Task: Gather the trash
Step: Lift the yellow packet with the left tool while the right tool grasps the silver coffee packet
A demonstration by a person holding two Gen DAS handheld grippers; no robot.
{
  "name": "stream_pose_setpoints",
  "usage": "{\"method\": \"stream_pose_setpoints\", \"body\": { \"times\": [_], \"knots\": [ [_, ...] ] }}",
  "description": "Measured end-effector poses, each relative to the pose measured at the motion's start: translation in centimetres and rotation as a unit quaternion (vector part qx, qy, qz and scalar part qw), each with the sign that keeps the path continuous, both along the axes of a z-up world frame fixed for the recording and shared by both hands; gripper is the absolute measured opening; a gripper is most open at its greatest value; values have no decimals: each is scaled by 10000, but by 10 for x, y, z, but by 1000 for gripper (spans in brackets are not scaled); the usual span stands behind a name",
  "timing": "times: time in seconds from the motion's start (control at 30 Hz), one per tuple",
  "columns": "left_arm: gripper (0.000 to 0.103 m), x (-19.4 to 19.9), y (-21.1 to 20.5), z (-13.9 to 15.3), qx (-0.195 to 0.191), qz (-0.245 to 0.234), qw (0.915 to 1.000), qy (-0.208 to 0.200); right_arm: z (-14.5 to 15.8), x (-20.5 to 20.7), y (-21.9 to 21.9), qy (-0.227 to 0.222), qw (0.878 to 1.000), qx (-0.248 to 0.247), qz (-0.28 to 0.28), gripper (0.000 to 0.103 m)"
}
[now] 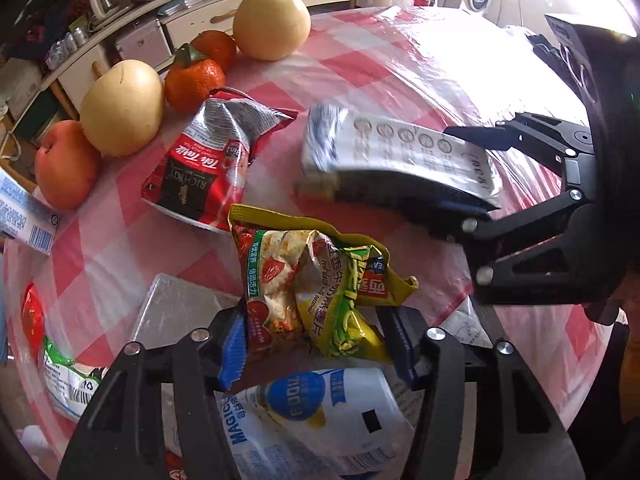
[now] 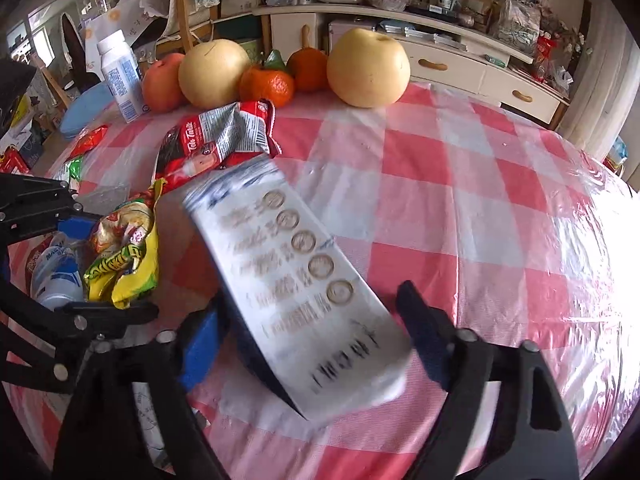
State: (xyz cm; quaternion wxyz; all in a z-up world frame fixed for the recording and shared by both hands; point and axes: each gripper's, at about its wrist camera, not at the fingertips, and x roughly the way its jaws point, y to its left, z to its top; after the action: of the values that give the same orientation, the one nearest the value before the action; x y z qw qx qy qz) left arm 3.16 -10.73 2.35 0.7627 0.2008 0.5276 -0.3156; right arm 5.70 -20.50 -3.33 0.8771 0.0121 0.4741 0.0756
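My left gripper [image 1: 312,344] has its fingers around a crumpled yellow-green snack wrapper [image 1: 316,280], which also shows in the right wrist view [image 2: 124,252]. My right gripper [image 2: 316,344] has a white carton [image 2: 296,288] between its wide-apart fingers; the carton is blurred and tilted, and whether the fingers grip it is unclear. It also shows in the left wrist view [image 1: 396,152] with the right gripper [image 1: 472,176] beside it. A red-and-silver wrapper [image 1: 208,160] lies on the checked table [image 1: 360,64]. A white-and-blue pouch [image 1: 320,420] lies under the left gripper.
Two pears [image 1: 272,26], two tangerines [image 1: 194,80] and a peach [image 1: 66,164] stand along the far edge. A white bottle [image 2: 120,76] stands left of the fruit. More wrappers [image 1: 60,368] and a clear plastic sheet [image 1: 176,312] lie at the table's left.
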Motion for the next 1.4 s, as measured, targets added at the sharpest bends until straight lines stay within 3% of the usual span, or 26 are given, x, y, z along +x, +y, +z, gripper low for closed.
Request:
{"method": "stream_pose_setpoints", "body": {
  "times": [0.27,0.67,1.2,1.4],
  "knots": [
    [54,-7,5,11,-296,293,9991,-64,10,-11,2,-196,9997,106,-23,75],
    [53,-40,34,55,-1005,668,9920,-361,33,-42,1,-658,9966,356,-354,74],
    [53,-78,109,99,-1519,1307,9773,-693,67,-76,26,-1073,9868,1144,-409,74],
    [53,-88,147,108,-1632,1610,9702,-788,82,-87,49,-1200,9856,1158,-266,74]
  ]
}}
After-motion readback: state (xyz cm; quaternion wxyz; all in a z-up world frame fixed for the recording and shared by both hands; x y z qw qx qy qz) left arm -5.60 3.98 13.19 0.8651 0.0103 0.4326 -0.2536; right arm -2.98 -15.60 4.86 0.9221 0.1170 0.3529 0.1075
